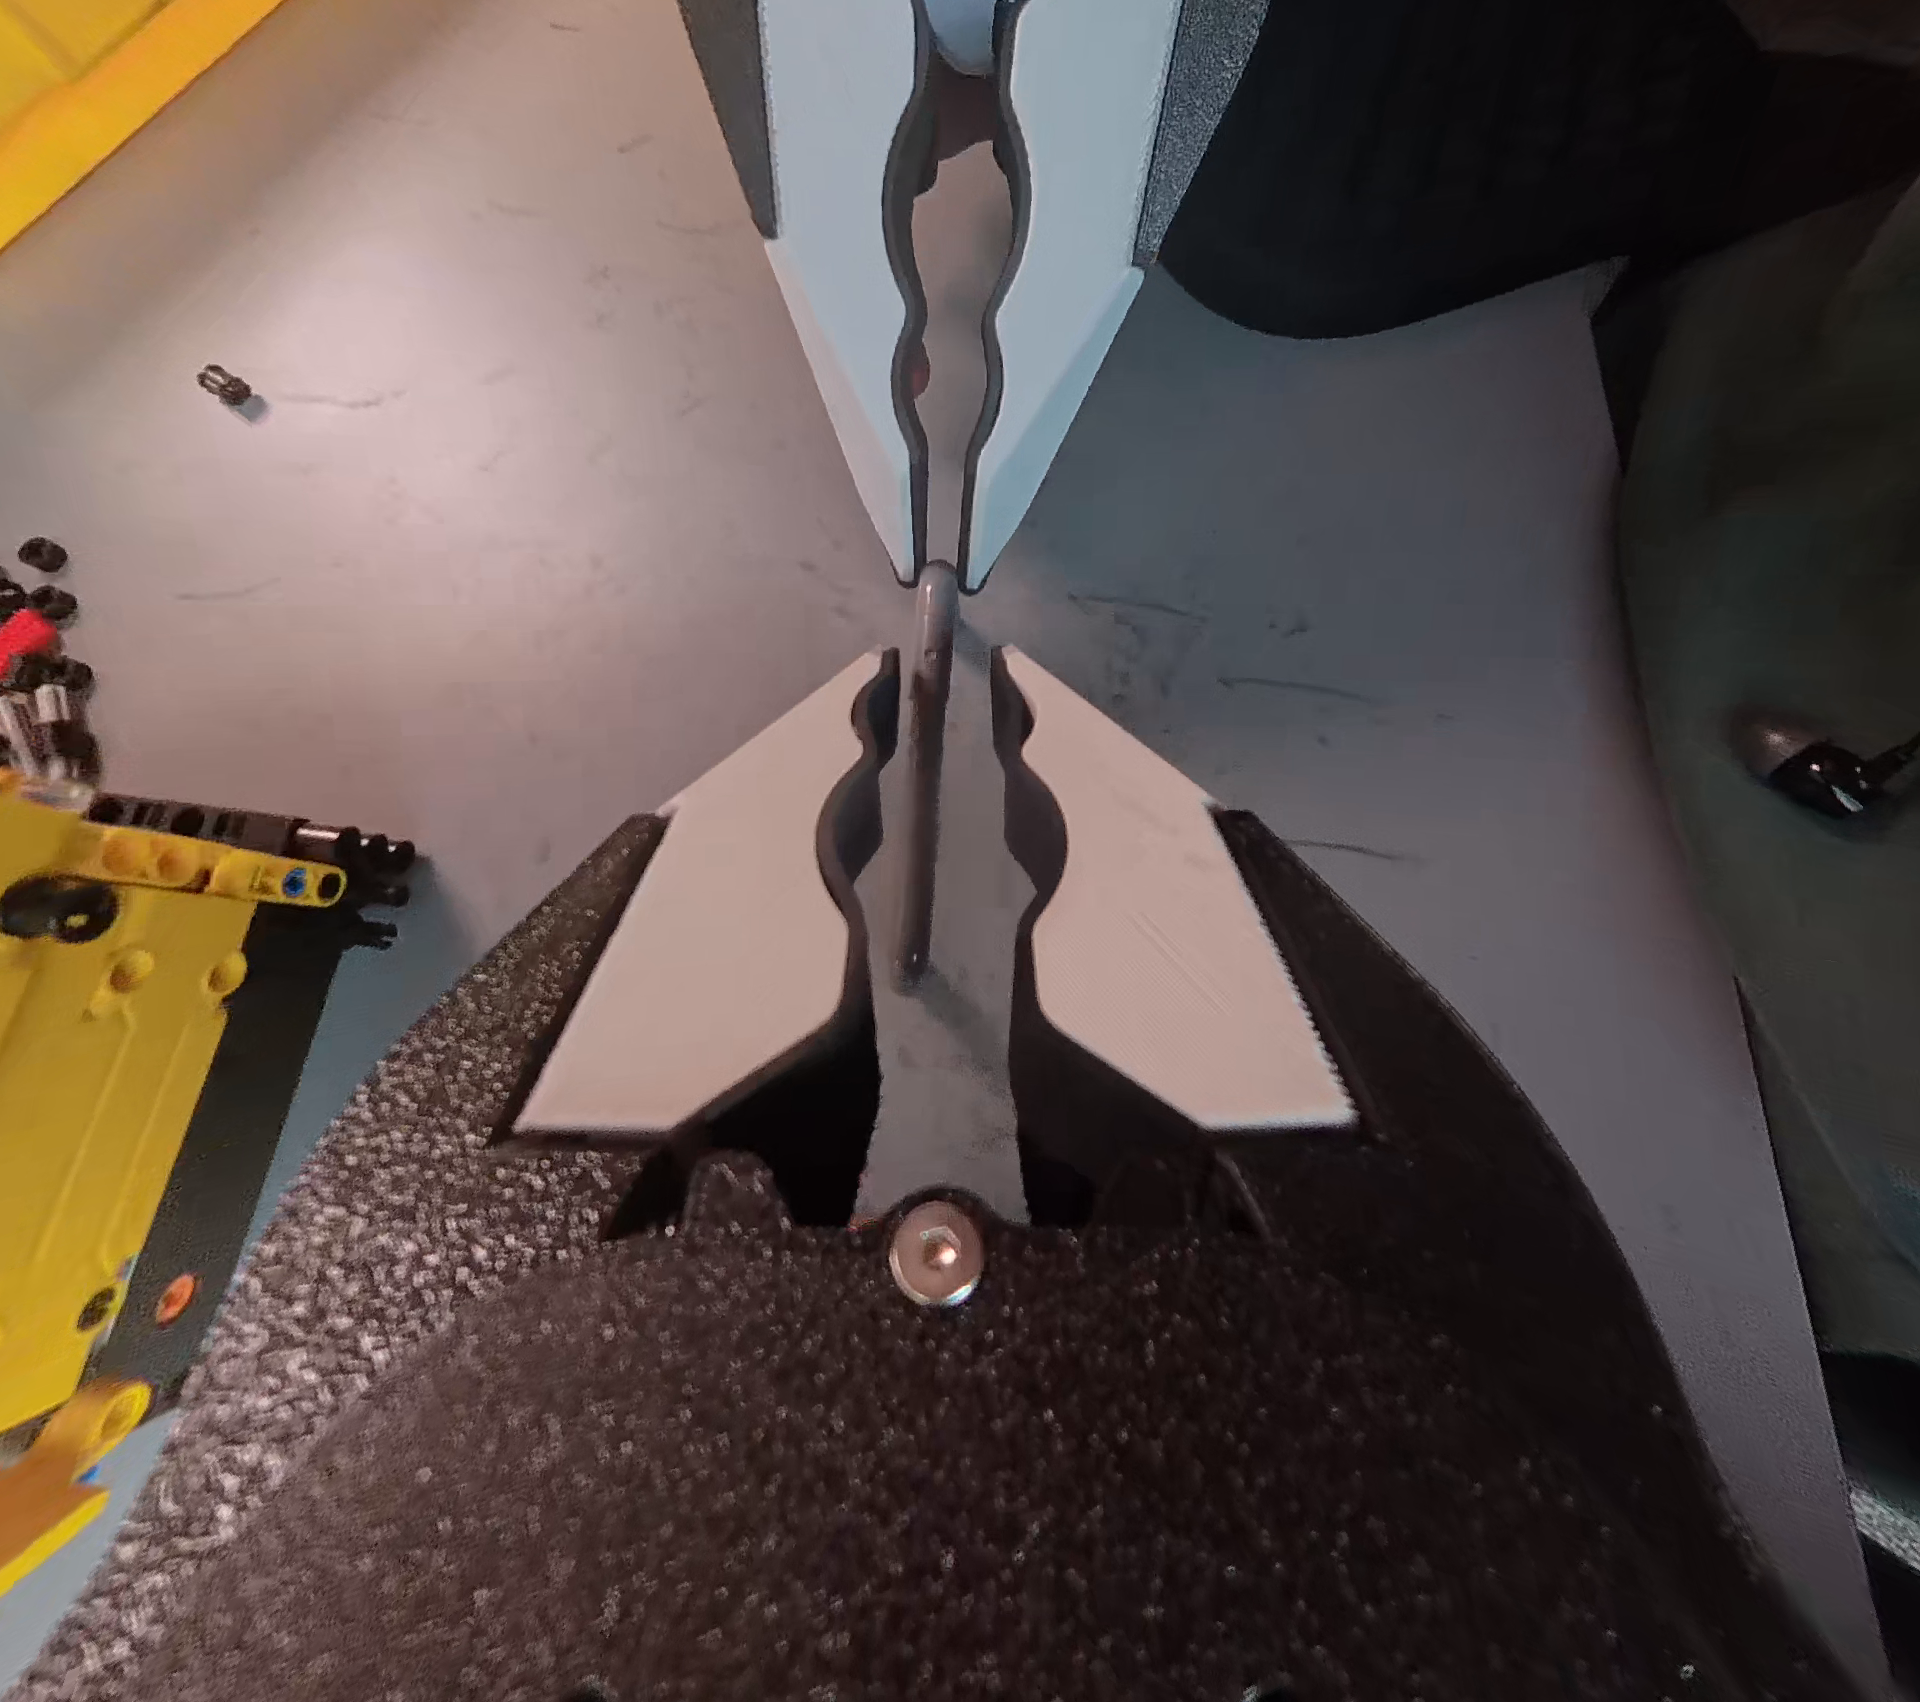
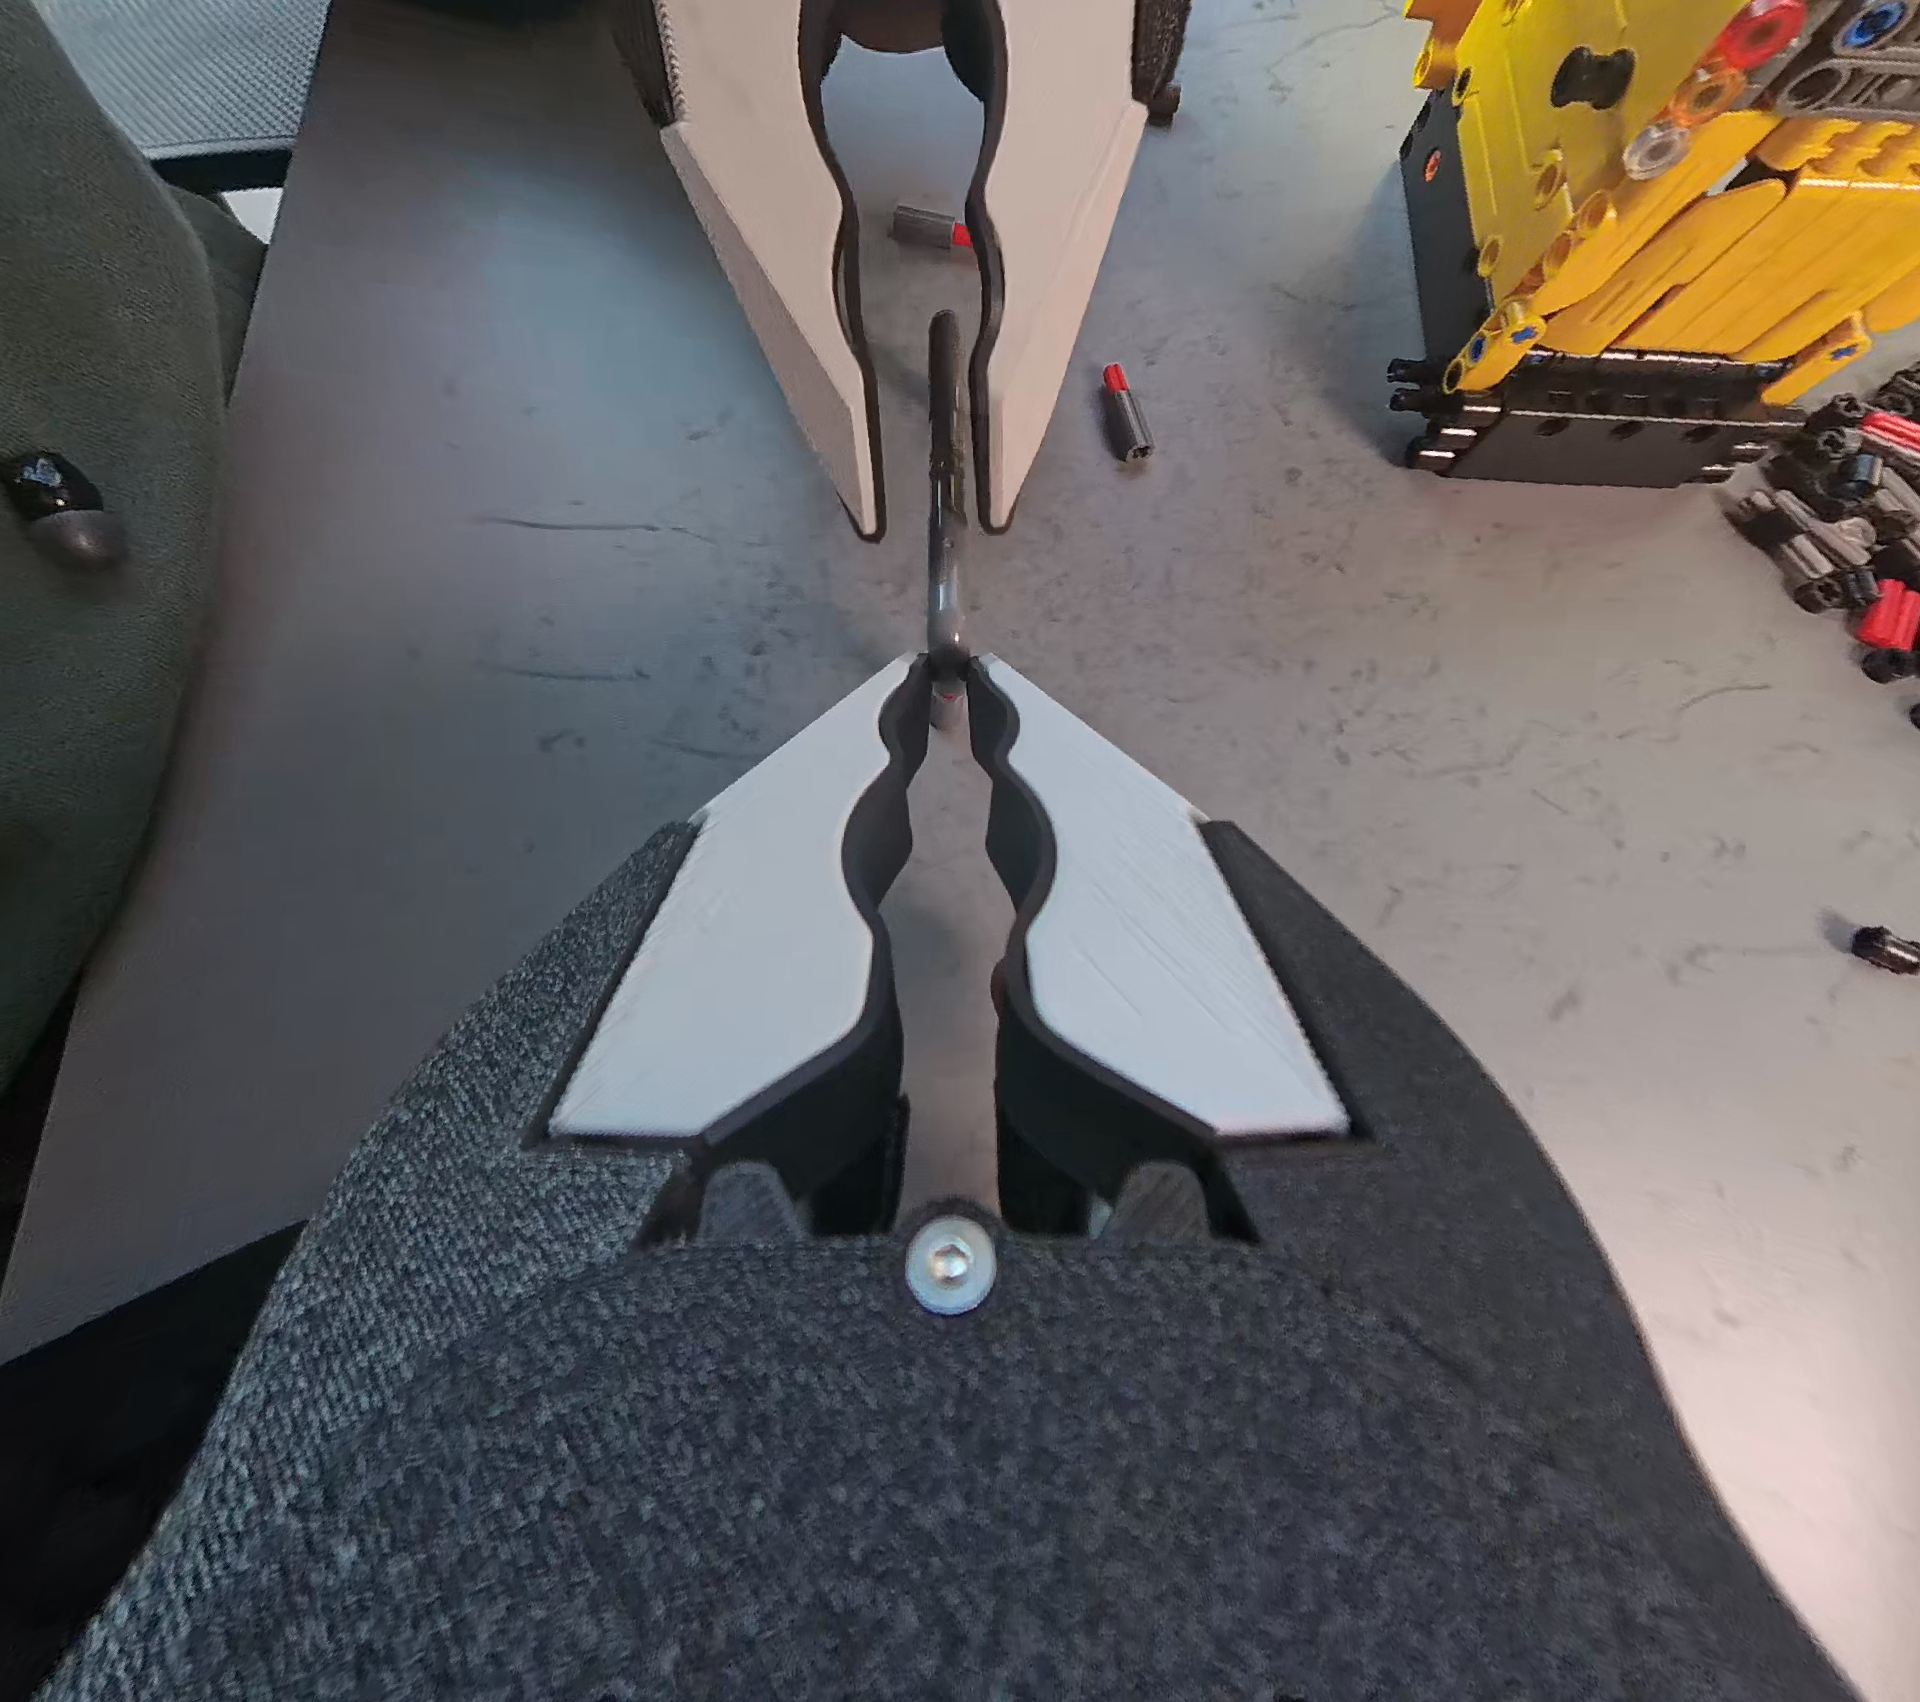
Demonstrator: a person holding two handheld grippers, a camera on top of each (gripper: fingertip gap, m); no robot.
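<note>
Now, a thin dark rod (image 2: 943, 447) is being held clear of the bench (image 2: 1351, 769), between two grippers that are facing each other nose to nose. One end is being pinched by the right gripper (image 2: 948, 665), its fingers clenched on the very tip. The other end is being straddled by the left gripper (image 1: 943, 660), whose fingers are spread, with a gap showing on either side of the rod; nothing is being gripped there. So far, then, the rod is being carried by one end only, and no second grasp is being made on it.

As for its lie, the long axis is being kept along the line from one gripper to the other, the free end pointing deep between the left fingers. Off to the side, a yellow brick-built model (image 2: 1621, 146) and a heap of small loose parts (image 2: 1860, 530) are being left alone on the bench.
</note>
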